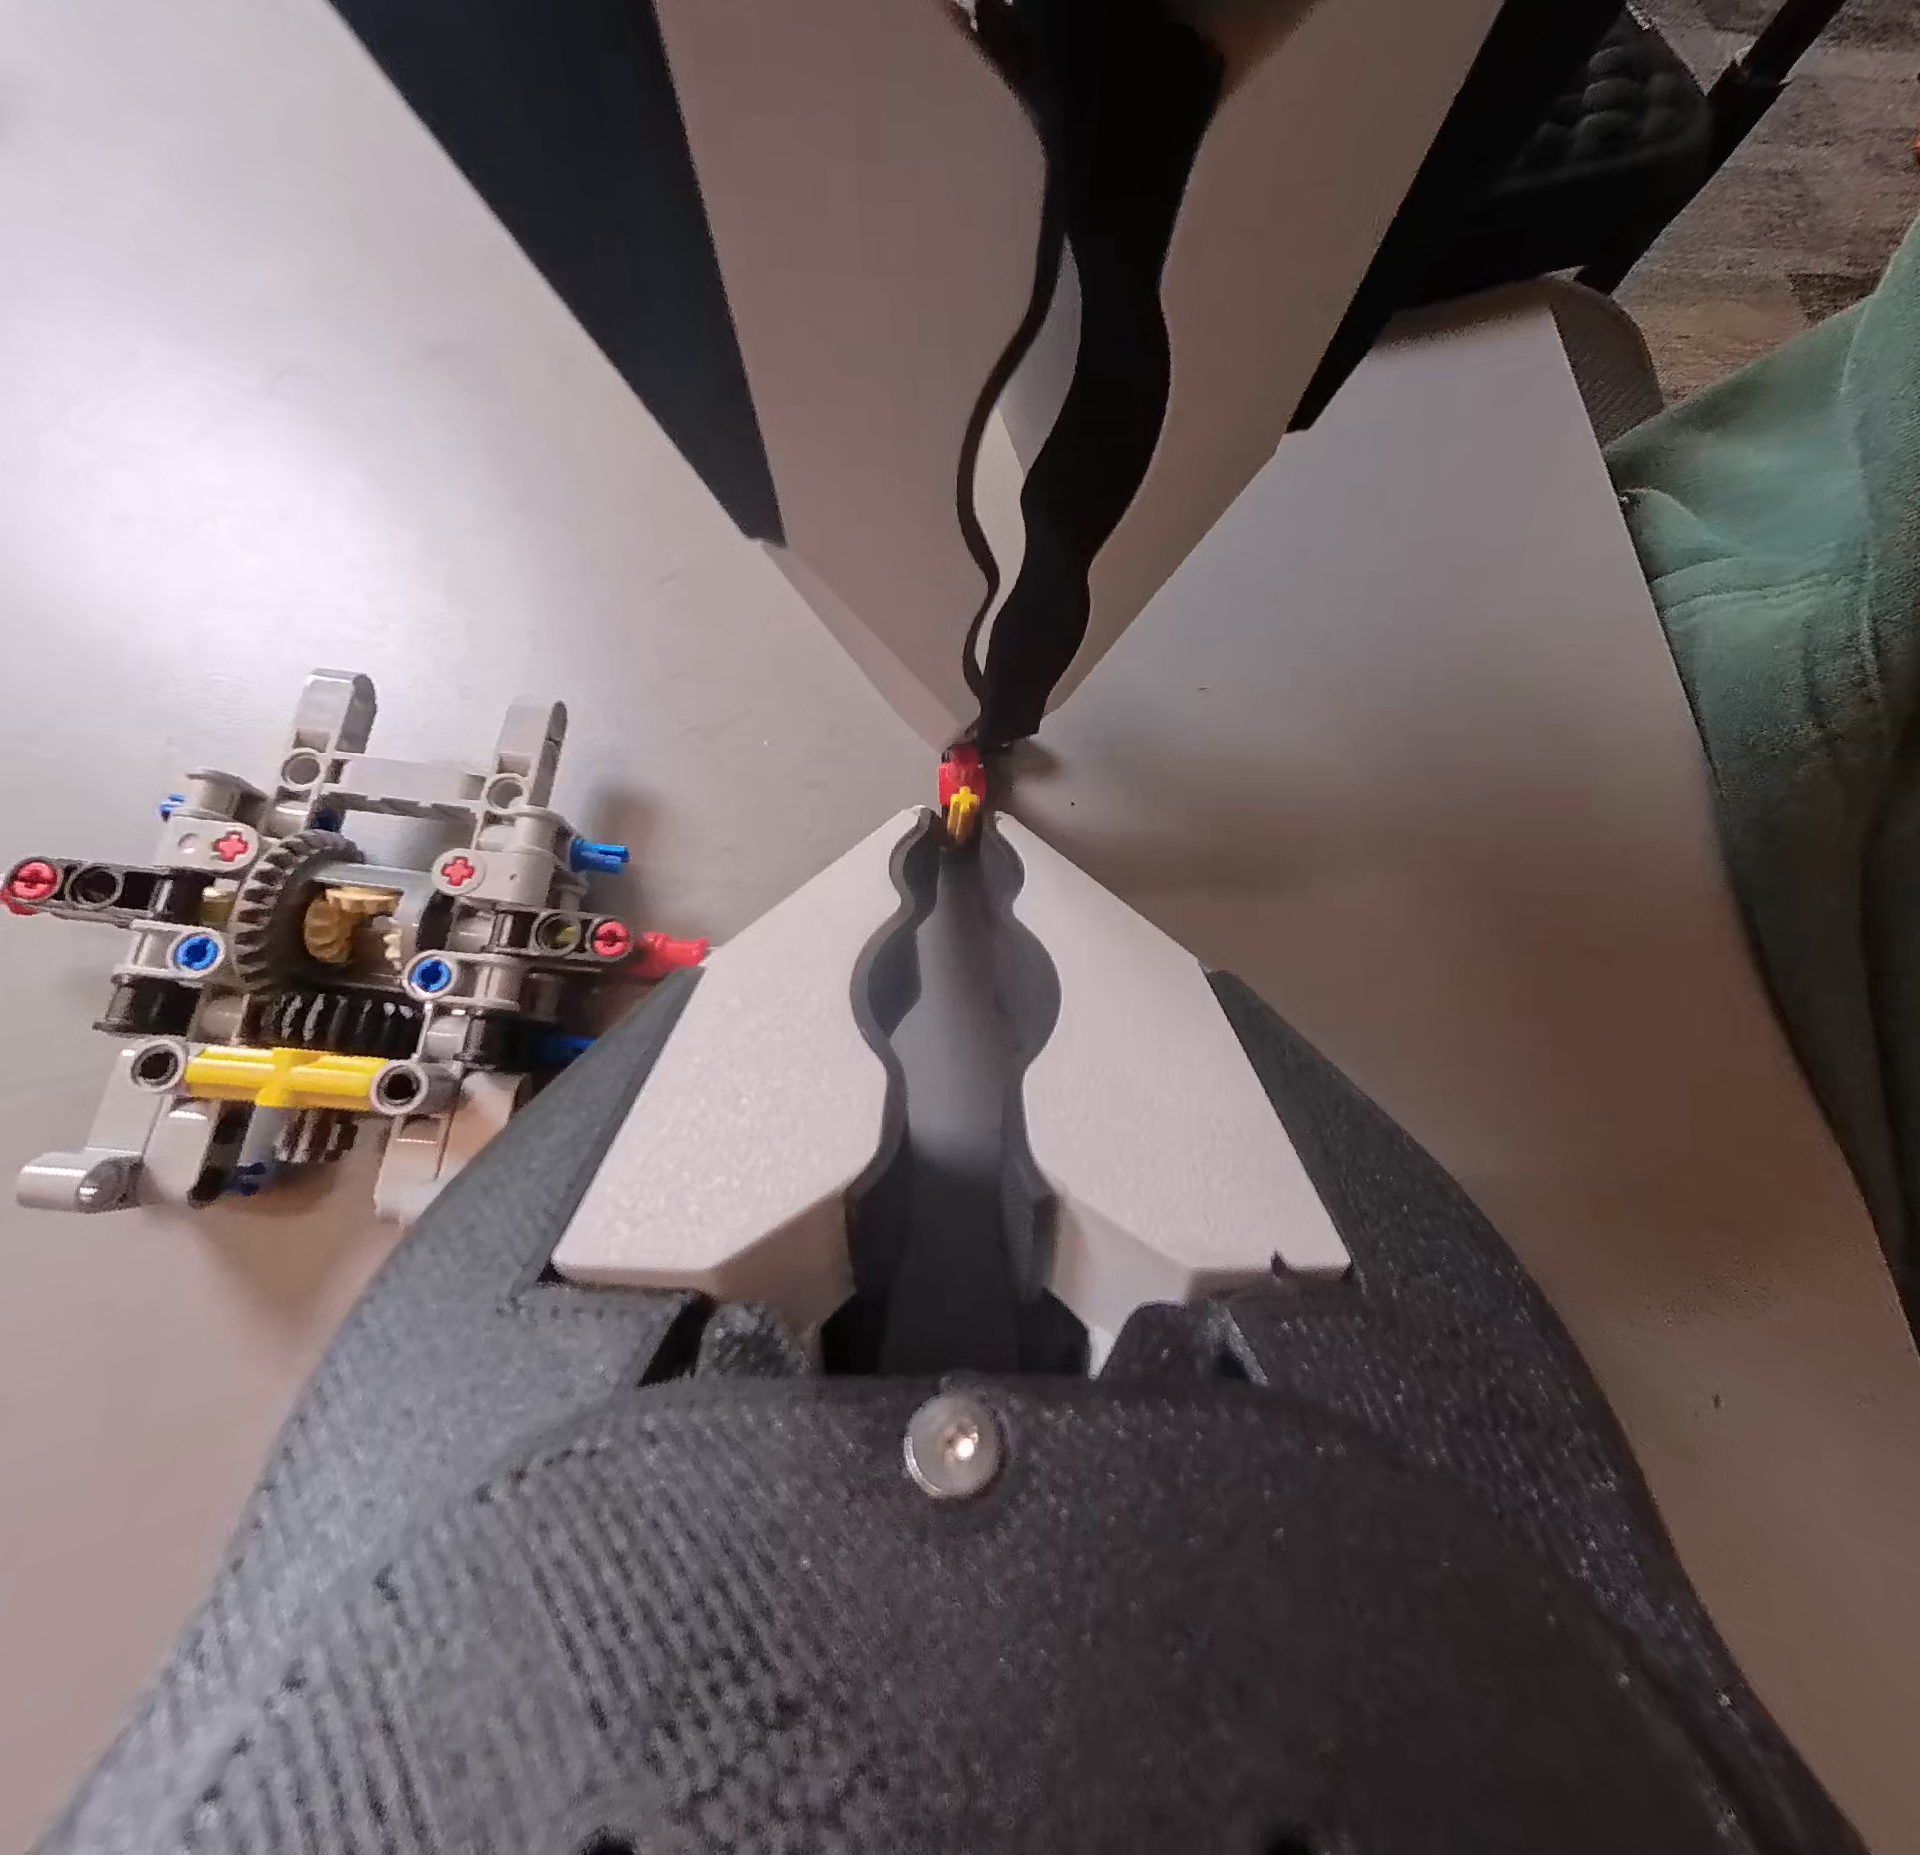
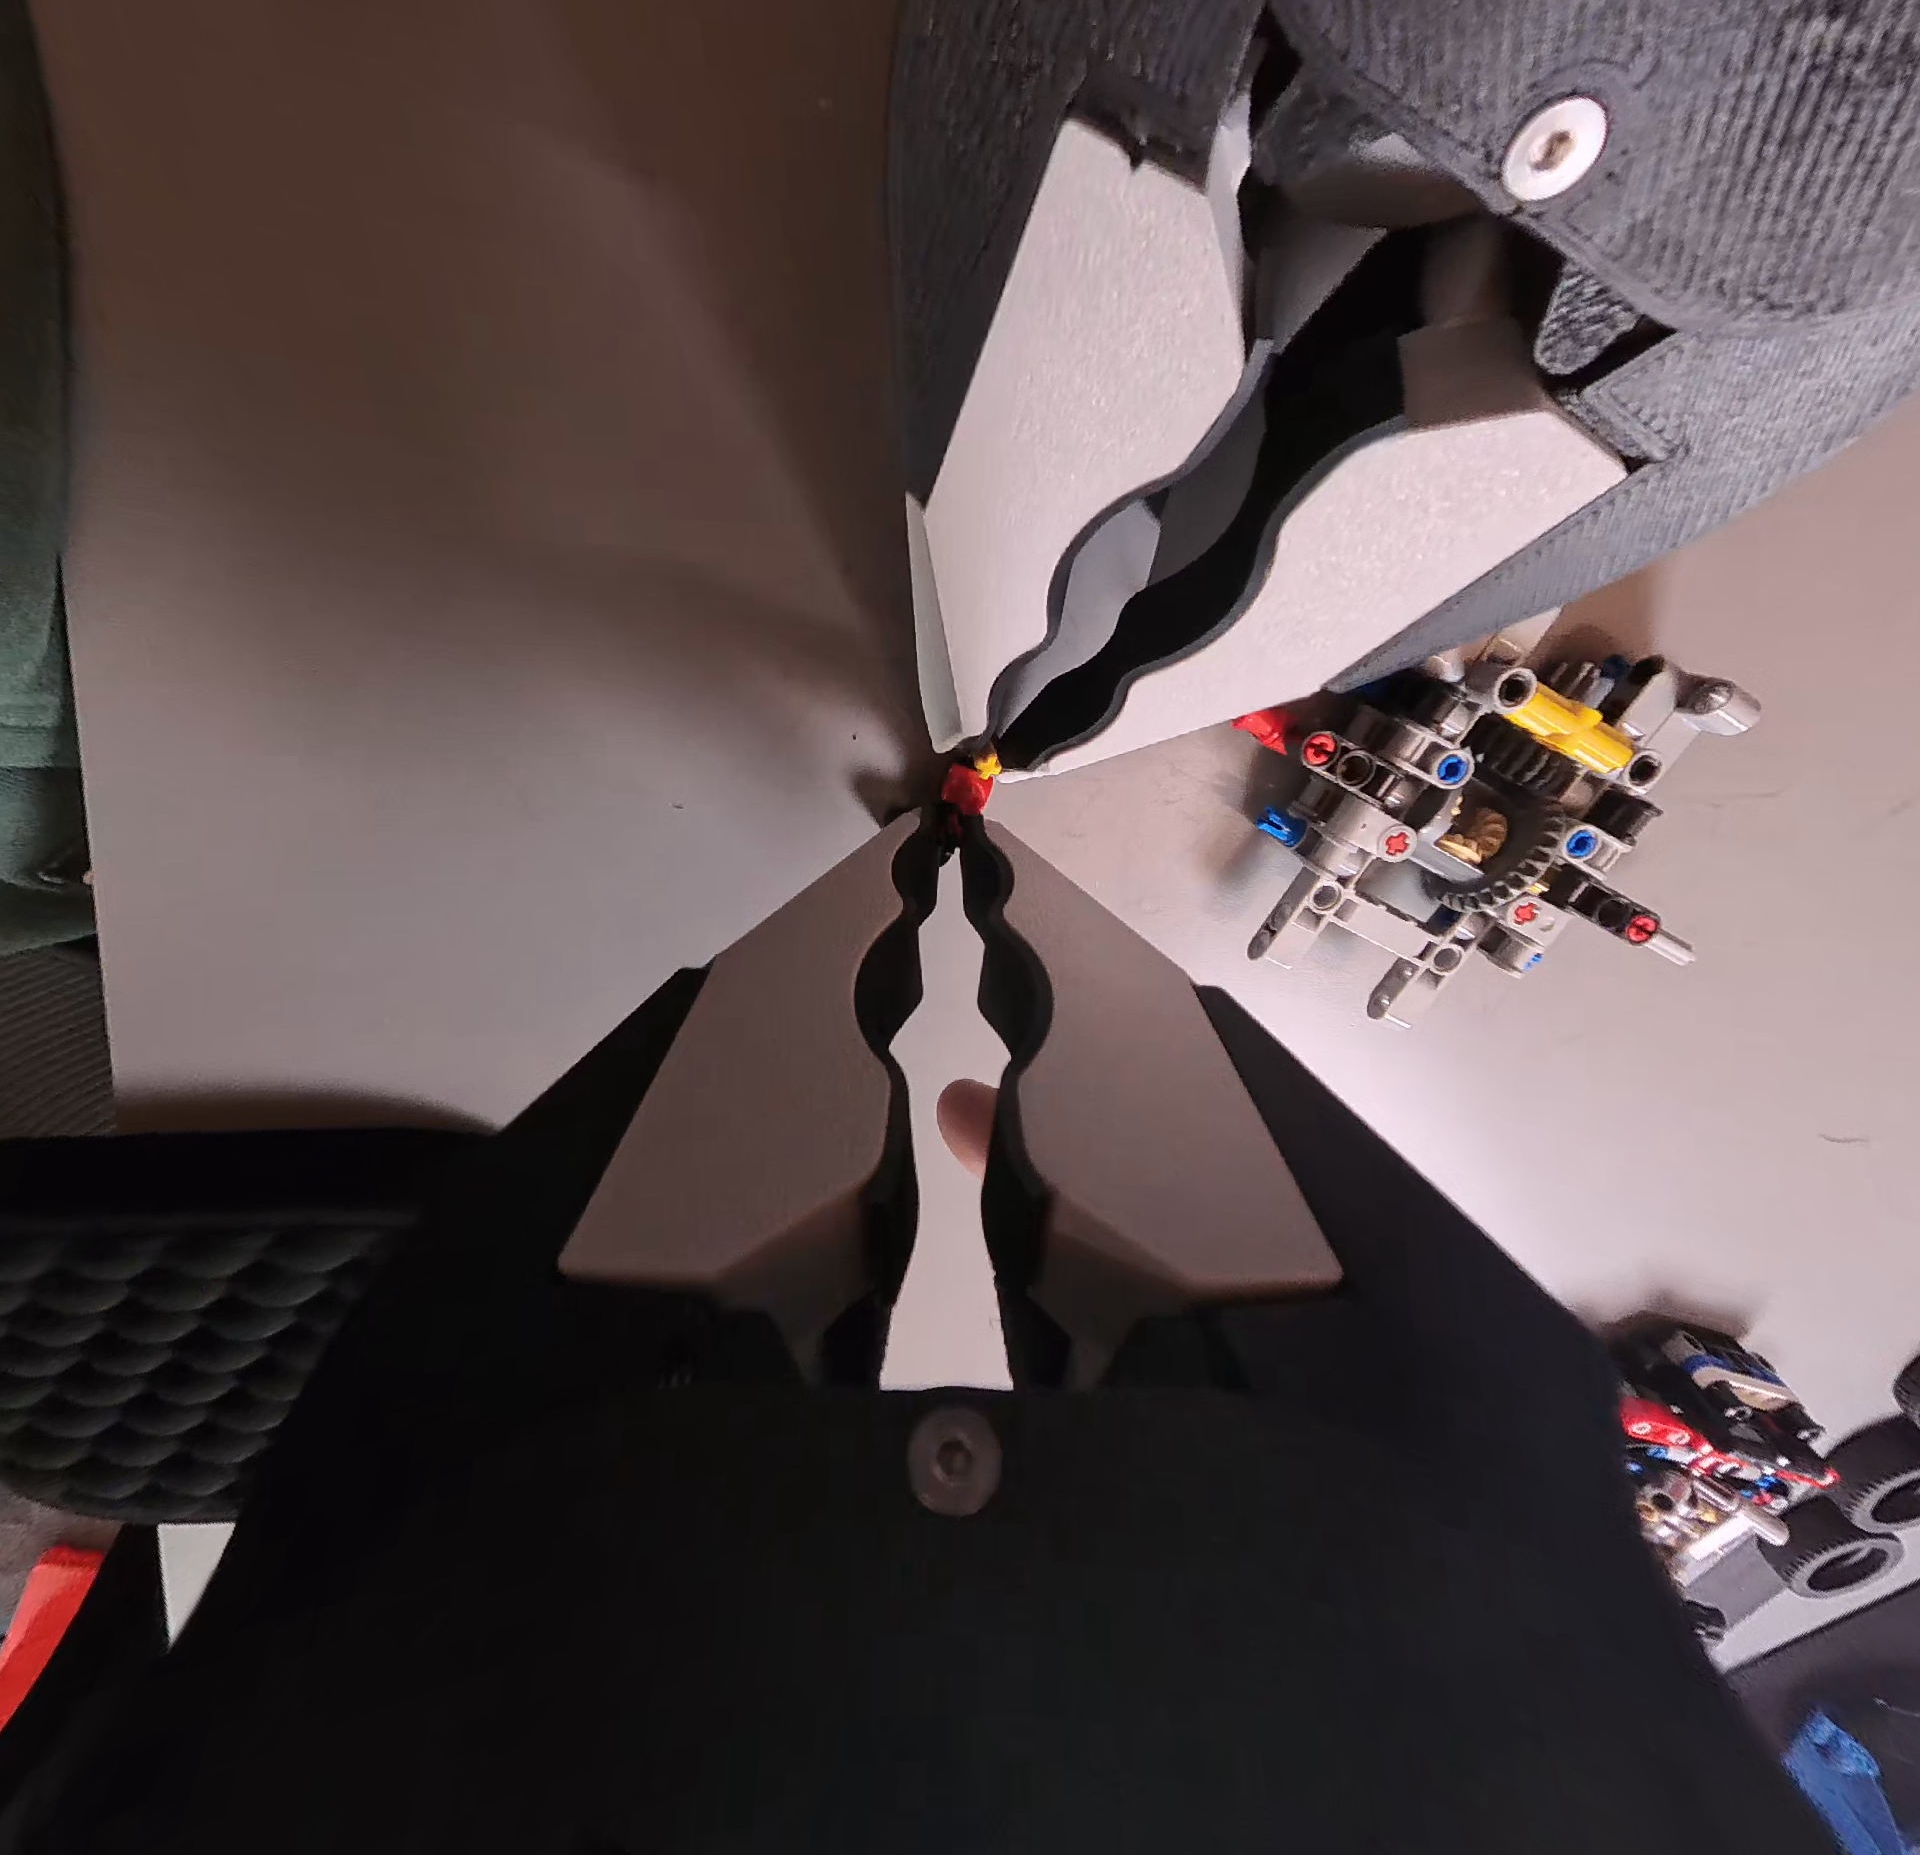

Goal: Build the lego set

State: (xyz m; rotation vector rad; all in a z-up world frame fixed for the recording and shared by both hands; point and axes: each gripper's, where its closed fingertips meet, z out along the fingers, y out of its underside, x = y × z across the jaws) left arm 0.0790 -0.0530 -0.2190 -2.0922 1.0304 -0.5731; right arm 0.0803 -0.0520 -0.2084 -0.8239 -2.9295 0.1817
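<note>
Soft, even light falls on the pale matt tabletop (image 1: 312, 403); grey shadows gather beside the gripper tips. Strong wide-angle bending at the edges; near gripper bodies look blurred.

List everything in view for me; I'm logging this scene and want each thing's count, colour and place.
small peg piece: one, red with a yellow cross-shaped end, between the two grippers' tips.
gear assembly: one, grey with black gears and red, blue and yellow pins, on the table.
toy vehicle: one, black, red and blue, near the table edge.
table: one, pale grey.
green cloth: one, beside the table.
left gripper: grey fingers, closed on the yellow end.
right gripper: closed on the red end.
</note>
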